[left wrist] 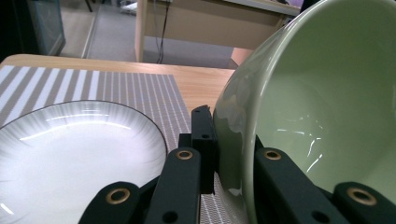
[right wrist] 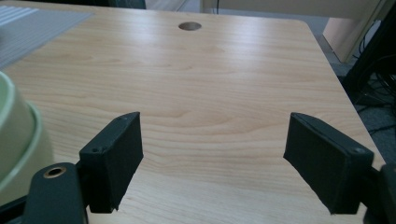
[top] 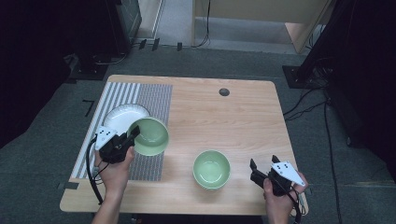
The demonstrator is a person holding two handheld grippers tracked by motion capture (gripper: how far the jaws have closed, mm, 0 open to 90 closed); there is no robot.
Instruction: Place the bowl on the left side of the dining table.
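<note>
At the left of the high view, the left gripper is clamped on the rim of a green bowl, one jaw inside the wall and one outside, holding it tilted over the striped placemat. A white plate lies on that mat just behind the bowl, toward the upper left. A second green bowl sits upright on the bare wooden table, lower centre. At the lower right, the right gripper rests with its jaws wide apart, nothing between them, near the table's front edge.
</note>
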